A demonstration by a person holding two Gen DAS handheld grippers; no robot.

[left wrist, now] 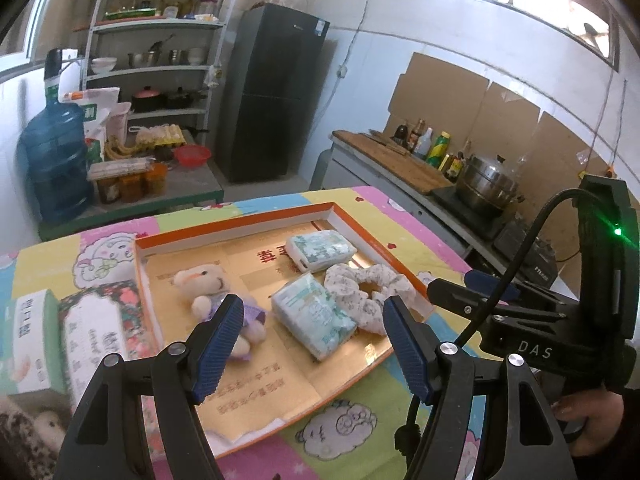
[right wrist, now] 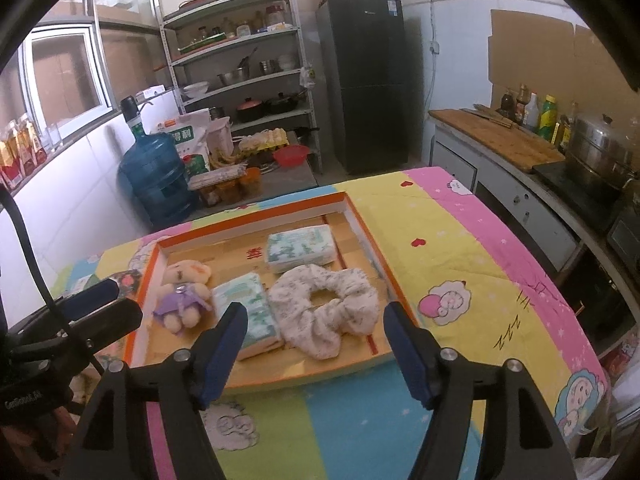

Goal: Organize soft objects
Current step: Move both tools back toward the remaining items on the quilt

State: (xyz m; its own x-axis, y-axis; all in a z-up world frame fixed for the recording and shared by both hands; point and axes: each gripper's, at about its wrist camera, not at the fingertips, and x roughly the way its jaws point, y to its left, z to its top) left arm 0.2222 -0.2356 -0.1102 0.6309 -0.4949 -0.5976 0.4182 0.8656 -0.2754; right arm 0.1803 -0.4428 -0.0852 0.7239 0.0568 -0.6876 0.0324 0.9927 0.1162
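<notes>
Scrunchie [right wrist: 324, 308] lies in the tray [right wrist: 360, 216] just ahead of your right gripper [right wrist: 314, 350], between its wide, empty jaws; your left gripper [left wrist: 312, 344] is likewise spread and empty. It should be light and floppy, so pinch one bunched fold. You have one scrunchie, two tissue packs [right wrist: 300, 248], one plush bear [right wrist: 184, 292].

open tongs [right wrist: 314, 344], scrunchie [right wrist: 326, 304] in tray [right wrist: 368, 232]

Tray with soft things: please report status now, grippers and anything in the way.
Left gripper open, empty. Right gripper open, empty. Tray holds plush toy, two tissue packs, scrunchie. Nothing in the way.
</notes>
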